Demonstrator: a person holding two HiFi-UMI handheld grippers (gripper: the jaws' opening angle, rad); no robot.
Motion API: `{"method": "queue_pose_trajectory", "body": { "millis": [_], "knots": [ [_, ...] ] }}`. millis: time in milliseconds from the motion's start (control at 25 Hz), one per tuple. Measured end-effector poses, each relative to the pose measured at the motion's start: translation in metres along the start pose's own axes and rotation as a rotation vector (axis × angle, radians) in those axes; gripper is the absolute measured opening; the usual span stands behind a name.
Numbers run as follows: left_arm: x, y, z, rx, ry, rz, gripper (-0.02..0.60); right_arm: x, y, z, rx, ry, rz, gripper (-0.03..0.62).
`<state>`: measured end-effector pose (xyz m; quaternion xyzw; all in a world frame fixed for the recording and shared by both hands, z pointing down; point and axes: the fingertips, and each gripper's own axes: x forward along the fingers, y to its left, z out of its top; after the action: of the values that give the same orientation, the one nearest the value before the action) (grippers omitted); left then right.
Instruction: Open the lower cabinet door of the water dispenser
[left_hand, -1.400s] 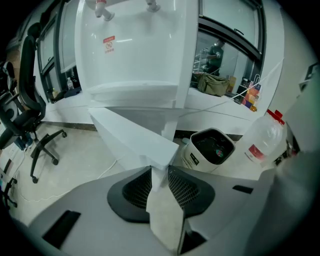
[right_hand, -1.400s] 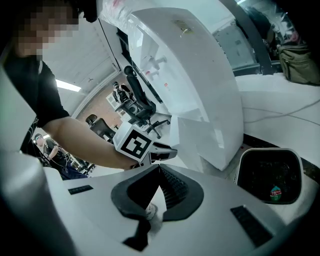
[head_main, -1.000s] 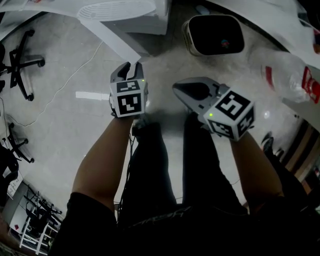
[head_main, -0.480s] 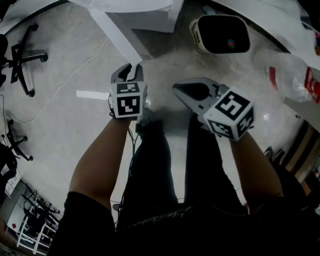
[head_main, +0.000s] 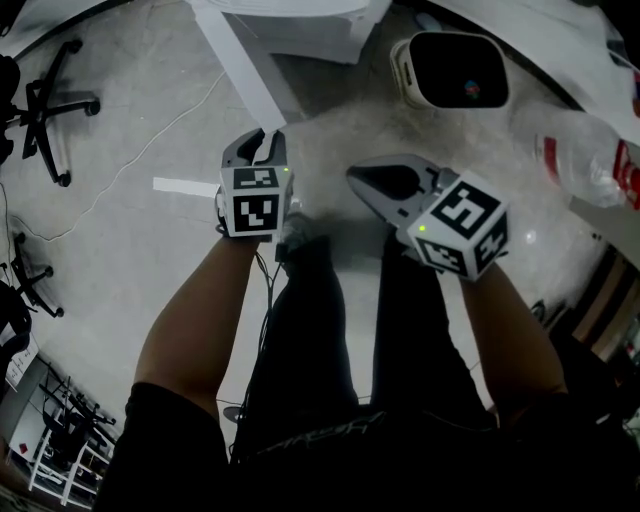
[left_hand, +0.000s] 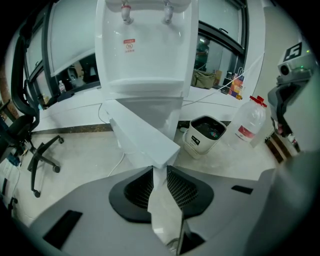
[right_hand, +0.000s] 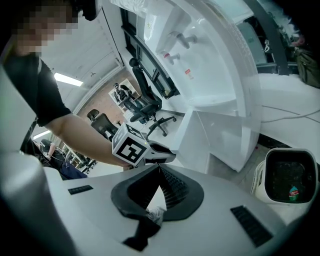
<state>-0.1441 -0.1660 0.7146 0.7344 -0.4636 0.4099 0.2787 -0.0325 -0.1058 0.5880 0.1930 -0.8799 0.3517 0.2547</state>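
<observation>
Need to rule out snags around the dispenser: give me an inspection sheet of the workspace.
Surface: pale floor, one white tape strip.
Job's things: water dispenser; its lower cabinet door swung open.
Clutter: white bin, plastic bottle.
Tools: left tool, jaws just been closing, grips the door's edge; right tool shut, empty.
Cables: white cable on floor beside the door.
Surroundings: office chairs.
</observation>
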Motion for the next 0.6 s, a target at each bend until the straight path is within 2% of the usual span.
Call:
{"method": "queue_pose_trajectory", "body": {
  "millis": [600],
  "knots": [
    [-0.009,0.022,-0.017,0.049,0.014,-0.029,0.083,0.020,0.013,0.006,-0.016,0.028,0.007,0.012]
  ]
}}
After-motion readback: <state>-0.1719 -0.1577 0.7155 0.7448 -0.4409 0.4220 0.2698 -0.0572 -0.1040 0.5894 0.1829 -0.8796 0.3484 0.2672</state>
